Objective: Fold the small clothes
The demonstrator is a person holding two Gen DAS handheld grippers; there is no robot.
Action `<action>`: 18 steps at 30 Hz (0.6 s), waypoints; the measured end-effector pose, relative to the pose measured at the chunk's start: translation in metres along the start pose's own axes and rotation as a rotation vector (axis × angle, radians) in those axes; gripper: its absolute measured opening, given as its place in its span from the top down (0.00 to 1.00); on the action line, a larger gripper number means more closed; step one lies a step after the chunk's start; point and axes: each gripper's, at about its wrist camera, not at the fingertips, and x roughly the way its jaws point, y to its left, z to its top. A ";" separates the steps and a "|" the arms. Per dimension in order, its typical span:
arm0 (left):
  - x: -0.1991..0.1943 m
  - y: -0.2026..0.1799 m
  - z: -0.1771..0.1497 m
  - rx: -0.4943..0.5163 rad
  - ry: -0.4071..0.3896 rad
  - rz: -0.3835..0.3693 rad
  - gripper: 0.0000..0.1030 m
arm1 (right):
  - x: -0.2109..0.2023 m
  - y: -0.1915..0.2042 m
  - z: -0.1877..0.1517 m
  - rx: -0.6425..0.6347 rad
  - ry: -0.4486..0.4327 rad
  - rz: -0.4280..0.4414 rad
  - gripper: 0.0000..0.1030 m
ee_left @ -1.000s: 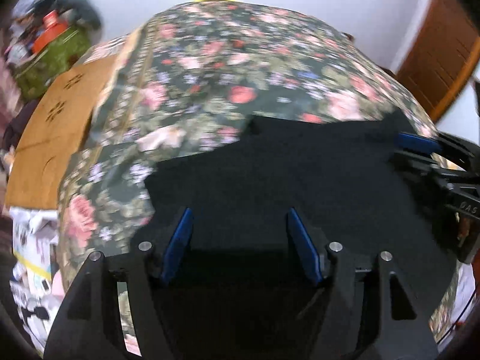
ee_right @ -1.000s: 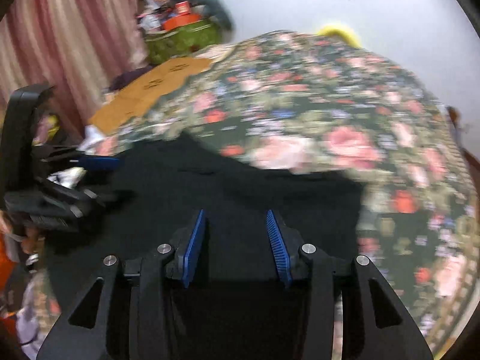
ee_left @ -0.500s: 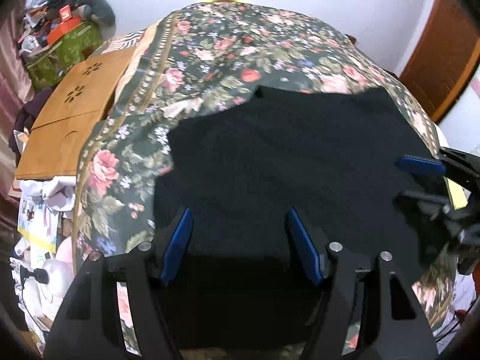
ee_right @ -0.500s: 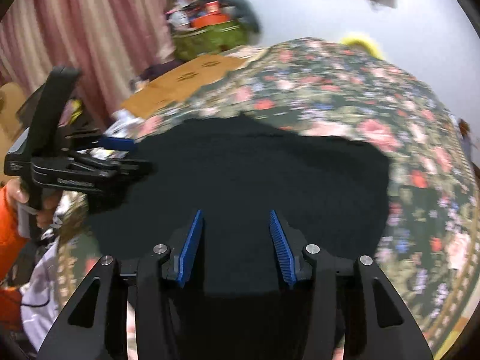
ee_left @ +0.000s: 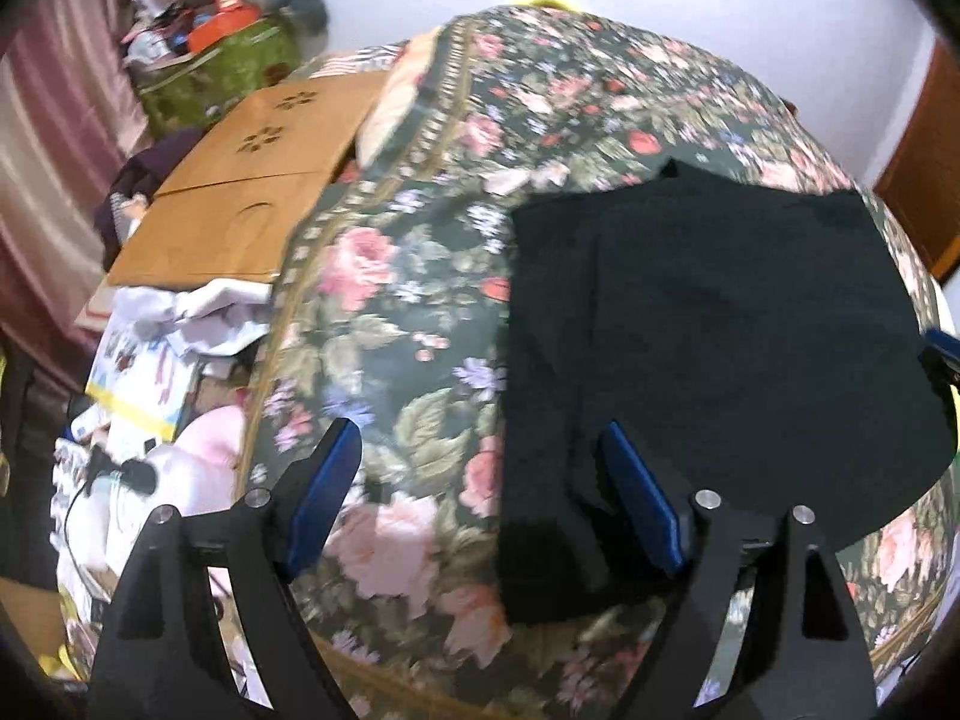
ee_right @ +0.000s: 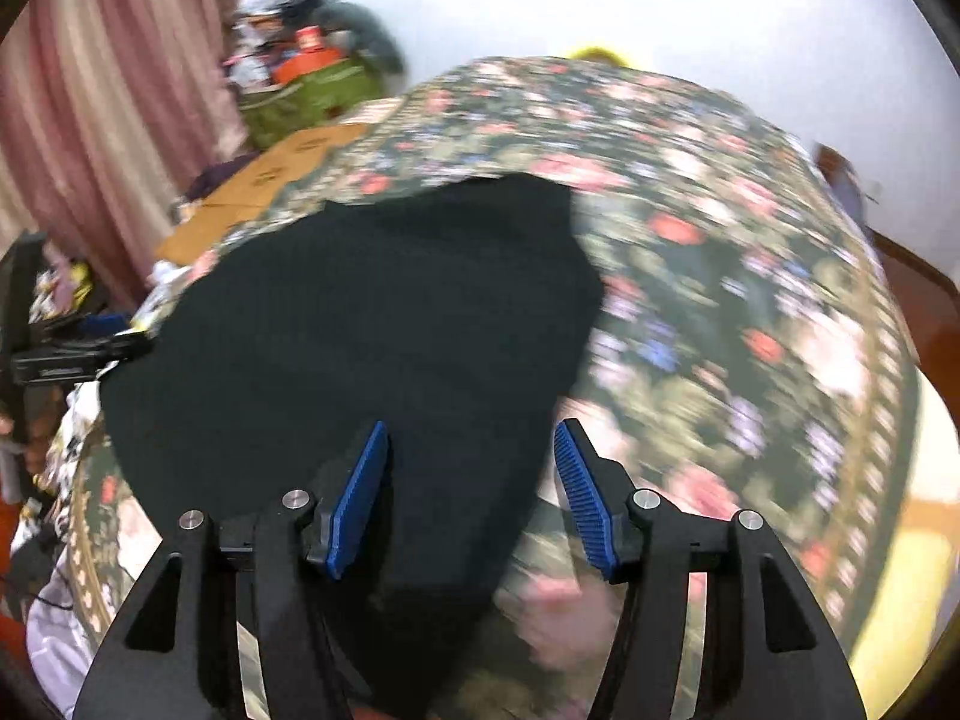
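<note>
Black garment [ee_left: 720, 348] lies flat on floral bedspread [ee_left: 420, 312]. Left gripper [ee_left: 486, 501] and right gripper [ee_right: 471, 495] fingers apart, holding nothing, at its near corners. Pinch both corners evenly, fold straight.

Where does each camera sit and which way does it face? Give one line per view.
Left wrist: on the left gripper, facing forward over the floral bedspread; open jaws straddle the black garment's left edge.
Right wrist: on the right gripper, open over the garment's right edge; left gripper visible at far left.
Shared: garment, bedspread, wooden board.
</note>
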 end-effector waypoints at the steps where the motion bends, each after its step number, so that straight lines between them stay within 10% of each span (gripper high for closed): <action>1: -0.005 0.002 0.000 -0.002 -0.010 0.011 0.19 | -0.008 -0.003 -0.001 0.017 -0.015 -0.002 0.48; 18: -0.222 -0.061 0.009 0.042 -0.530 -0.196 0.19 | -0.177 0.088 0.026 -0.102 -0.524 0.093 0.47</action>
